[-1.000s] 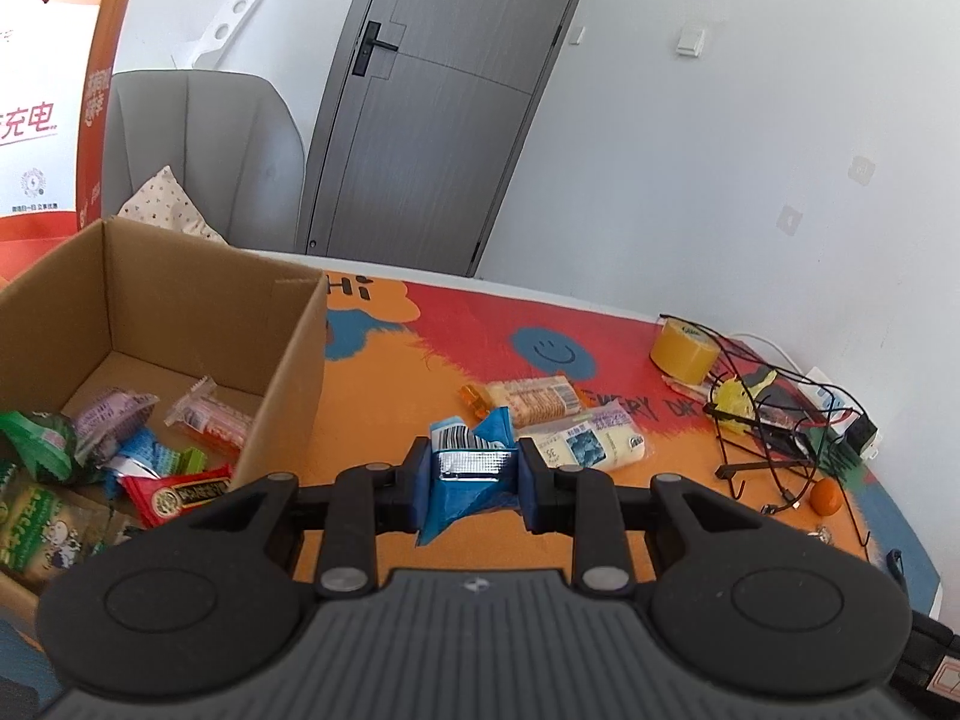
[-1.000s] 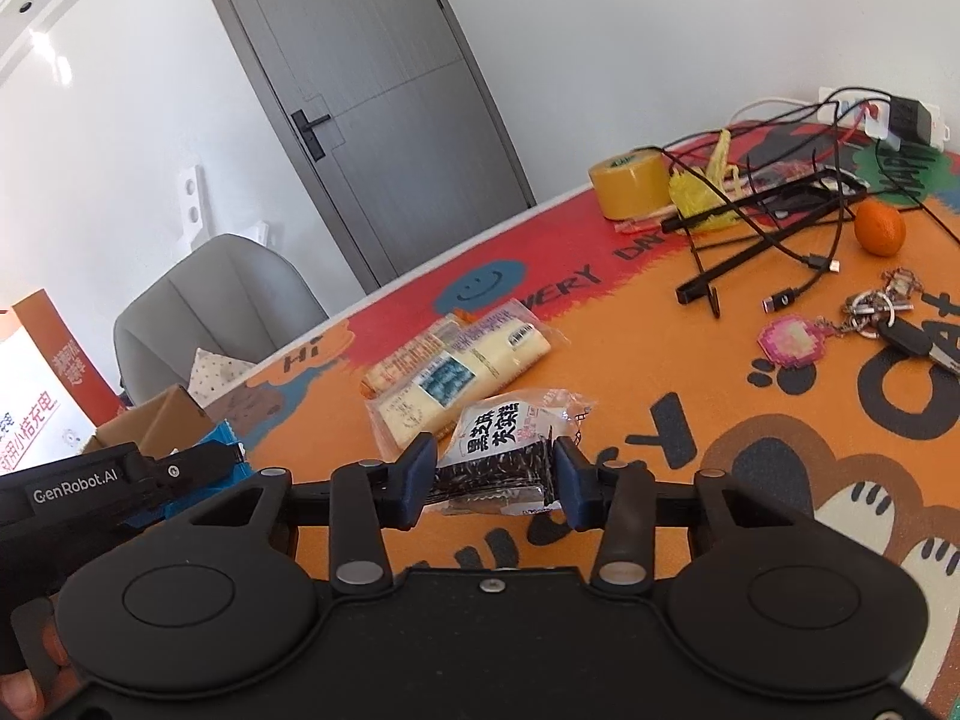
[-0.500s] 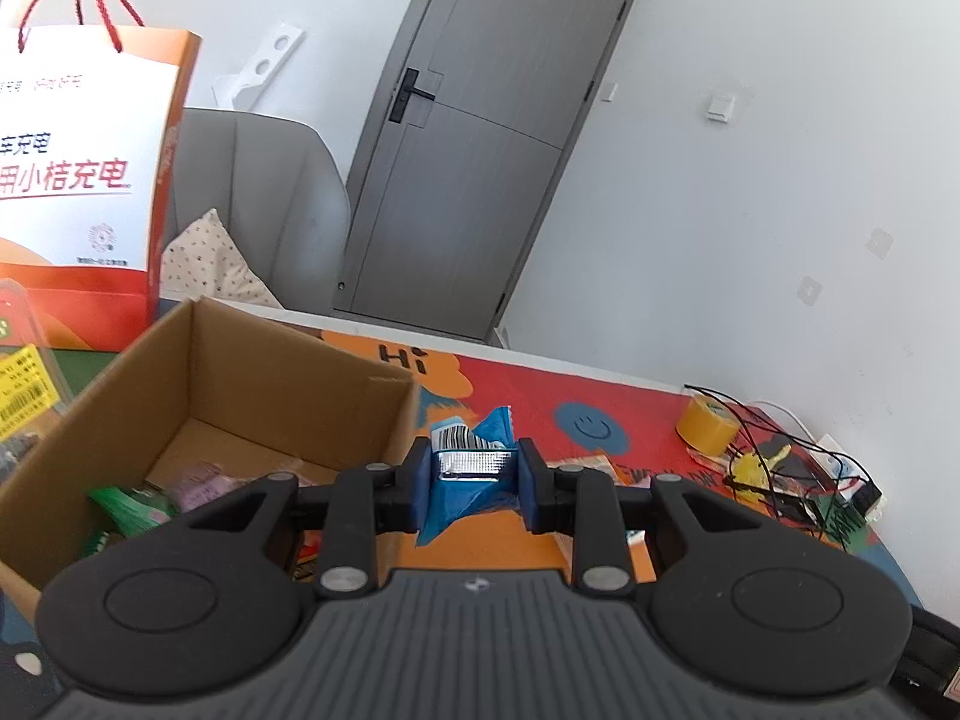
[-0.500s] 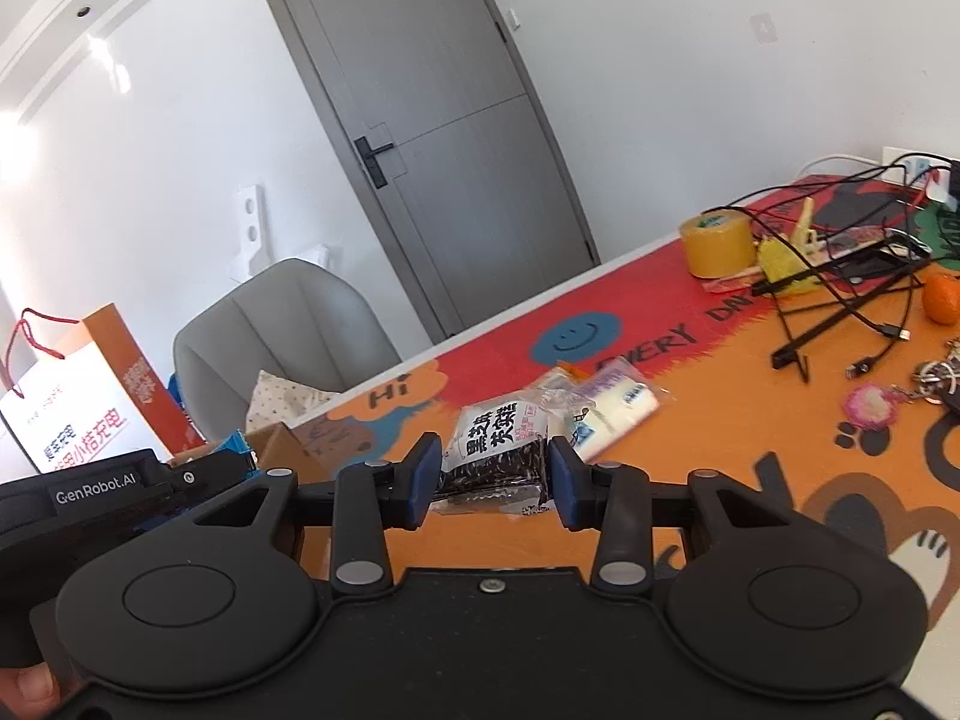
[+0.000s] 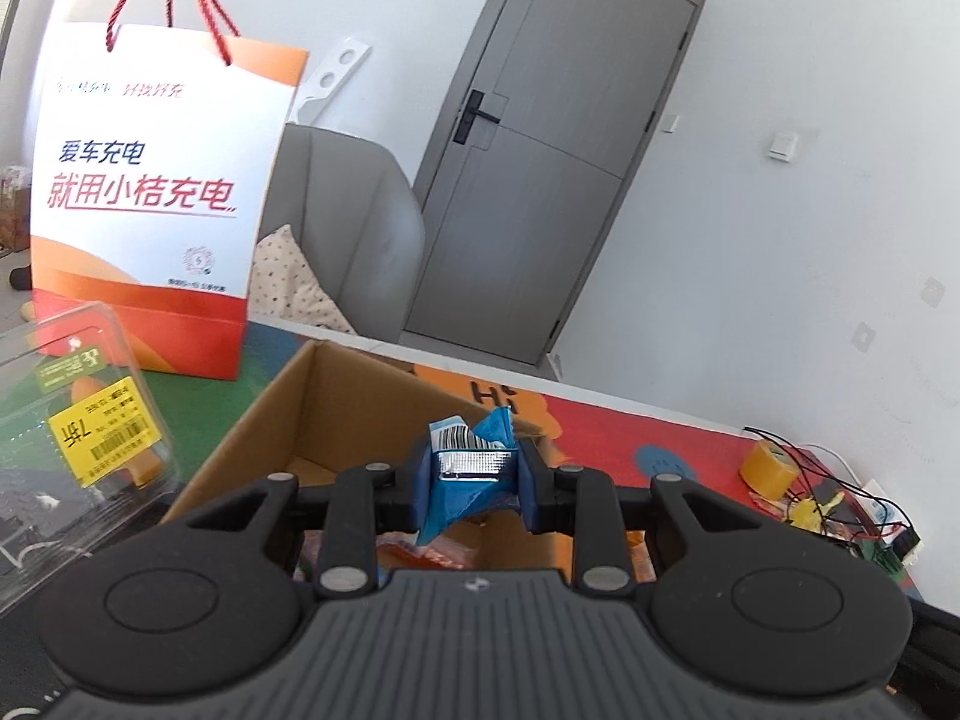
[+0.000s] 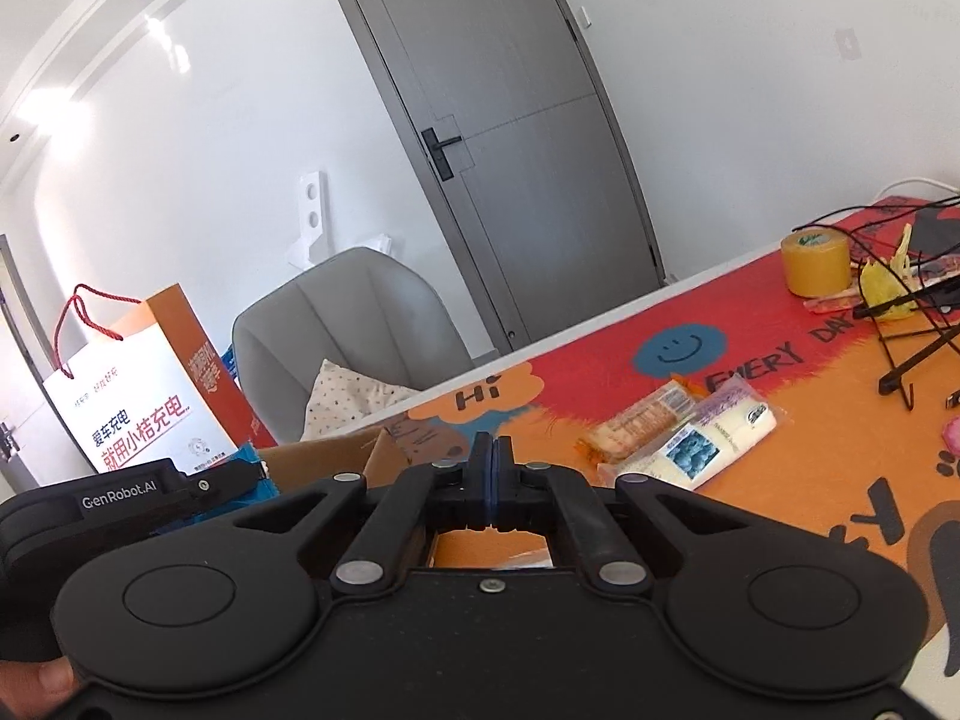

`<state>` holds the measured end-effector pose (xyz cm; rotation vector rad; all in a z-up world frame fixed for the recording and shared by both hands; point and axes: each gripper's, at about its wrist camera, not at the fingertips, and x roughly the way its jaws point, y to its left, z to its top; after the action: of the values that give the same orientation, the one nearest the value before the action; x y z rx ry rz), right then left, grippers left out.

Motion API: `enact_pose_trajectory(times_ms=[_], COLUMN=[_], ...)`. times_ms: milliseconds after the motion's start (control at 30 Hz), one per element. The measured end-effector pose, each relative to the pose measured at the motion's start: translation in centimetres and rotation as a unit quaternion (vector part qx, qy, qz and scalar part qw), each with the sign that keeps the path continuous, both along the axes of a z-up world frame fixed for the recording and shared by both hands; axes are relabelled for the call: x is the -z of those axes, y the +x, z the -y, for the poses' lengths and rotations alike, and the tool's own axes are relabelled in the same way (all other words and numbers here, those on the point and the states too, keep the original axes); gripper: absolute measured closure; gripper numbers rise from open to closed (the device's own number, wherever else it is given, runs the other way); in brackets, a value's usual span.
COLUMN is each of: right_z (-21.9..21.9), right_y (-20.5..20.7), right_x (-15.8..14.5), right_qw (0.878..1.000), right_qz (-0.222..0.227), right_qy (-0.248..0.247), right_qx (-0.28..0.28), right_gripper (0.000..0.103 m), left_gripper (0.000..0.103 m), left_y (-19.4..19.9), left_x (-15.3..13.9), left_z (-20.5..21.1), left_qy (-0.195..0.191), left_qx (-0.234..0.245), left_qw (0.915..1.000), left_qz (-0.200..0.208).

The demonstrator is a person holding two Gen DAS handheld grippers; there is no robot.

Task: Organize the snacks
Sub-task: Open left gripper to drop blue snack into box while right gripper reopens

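Currently left claw pinches blue snack pkt over cardboard box; right claw fully closed, empty. Risk: thin wrapper slips, pkt lands outside box.

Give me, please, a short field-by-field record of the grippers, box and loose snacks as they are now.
left gripper: shut on blue packet, above box
right gripper: shut, holding nothing
box: open, some snacks inside
loose snacks: two packs side by side on mat
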<state>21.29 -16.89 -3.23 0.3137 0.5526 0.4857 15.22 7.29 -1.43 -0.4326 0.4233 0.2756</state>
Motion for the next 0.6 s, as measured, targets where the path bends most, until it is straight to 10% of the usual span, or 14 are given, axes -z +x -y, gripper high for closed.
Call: enact_pose_trajectory(times_ms=[333,600], right_z=[-1.2,-2.8], right_y=[1.0,1.3], right_x=[2.7,4.7], right_qw=[0.998,0.996], right_qz=[-0.056,-0.076], right_qy=[-0.028,-0.053], right_qx=[-0.003,-0.018], right_gripper=[0.071,0.042], left_gripper=[0.072,0.048], left_y=[0.3,-1.1], left_x=[1.9,1.5], left_z=[-2.0,-3.0], left_qy=[-0.021,-0.019], left_qx=[-0.019,-0.034], left_qw=[0.999,0.9989], left_qz=[-0.033,-0.027])
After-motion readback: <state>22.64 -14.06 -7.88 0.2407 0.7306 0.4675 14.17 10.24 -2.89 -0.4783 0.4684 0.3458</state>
